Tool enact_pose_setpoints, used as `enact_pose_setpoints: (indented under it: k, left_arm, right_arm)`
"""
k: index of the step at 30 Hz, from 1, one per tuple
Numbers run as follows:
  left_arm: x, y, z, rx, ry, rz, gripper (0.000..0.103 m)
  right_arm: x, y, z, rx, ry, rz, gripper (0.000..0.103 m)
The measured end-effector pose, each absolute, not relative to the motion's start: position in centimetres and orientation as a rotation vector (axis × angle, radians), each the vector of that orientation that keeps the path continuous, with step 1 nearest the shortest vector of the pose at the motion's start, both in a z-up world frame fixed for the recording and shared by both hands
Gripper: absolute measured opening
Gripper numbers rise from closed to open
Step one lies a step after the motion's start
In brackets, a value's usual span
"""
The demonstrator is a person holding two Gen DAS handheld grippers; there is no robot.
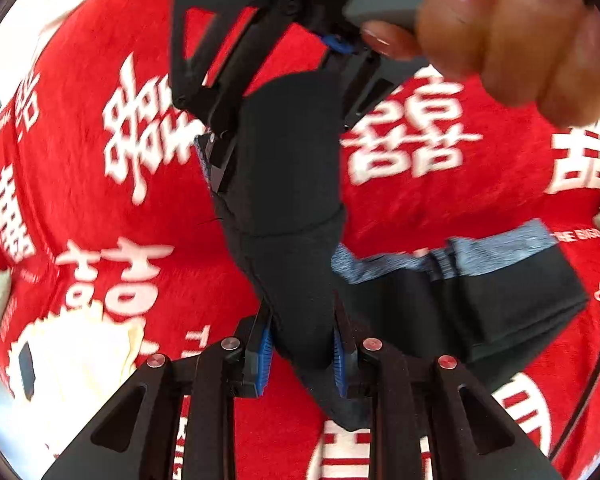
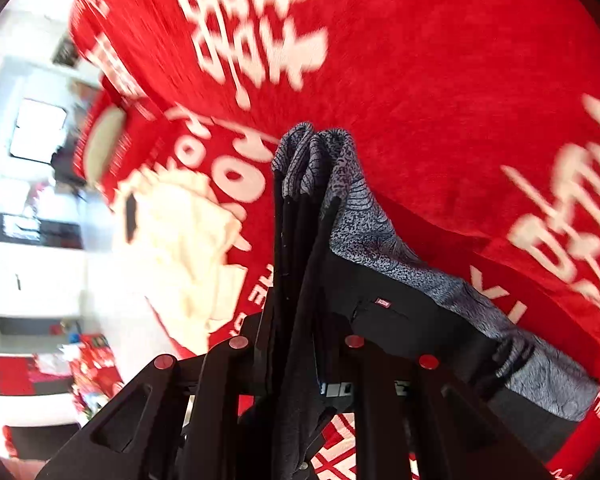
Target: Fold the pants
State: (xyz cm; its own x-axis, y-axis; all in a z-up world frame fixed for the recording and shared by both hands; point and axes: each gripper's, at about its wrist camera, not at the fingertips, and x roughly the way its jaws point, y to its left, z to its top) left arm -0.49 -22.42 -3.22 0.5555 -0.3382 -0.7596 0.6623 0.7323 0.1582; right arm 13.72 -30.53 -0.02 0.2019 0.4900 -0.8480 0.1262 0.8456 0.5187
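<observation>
Left hand-held gripper (image 1: 302, 350) clenched on a bunched black fold of the pants (image 1: 296, 200), blue pads (image 1: 265, 354) pressing the cloth from both sides. Pants run from its jaws toward 12 o'clock, up to the right hand-held gripper (image 1: 224, 136), seen there from outside; its grip point is hidden in that view. The person's hand (image 1: 516, 36) wraps that tool's handle at 1 o'clock. Rest of the pants, with the grey patterned waistband (image 1: 500, 254), lies folded on the red blanket (image 1: 80, 128) at 3 o'clock.

Right wrist view: right hand-held gripper (image 2: 300, 344) grasping stacked black layers of the pants (image 2: 300, 240), waistband (image 2: 364, 220) peaking at 12 o'clock and draping toward 4 o'clock. Small red label (image 2: 382, 302) on the black cloth. Cream garment (image 2: 180, 240) on the blanket (image 2: 440, 100) at 9 o'clock. Blurred room at far left.
</observation>
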Motion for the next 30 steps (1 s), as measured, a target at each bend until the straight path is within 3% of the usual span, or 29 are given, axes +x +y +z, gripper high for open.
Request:
enact_pose_setpoints:
  k: [12,23,30]
  left_arm:
    - [-9.1,-32.4,-1.6,0.643,0.693,-0.839,0.026]
    - [-16.8,-42.0,-8.9,0.859,0.794,-0.960,0.026]
    - [-19.0,-43.5,-13.2,0.948,0.832,-0.937,0.026]
  right_arm:
    - [-0.1,-44.3,2.9,0.828,1.070,0.188,0.016]
    - [-11.5,-54.0,-6.5,1.015,1.003,-0.028,0.016]
    - [-15.8,-57.0,-14.0,1.107,1.042,-0.132,0.020]
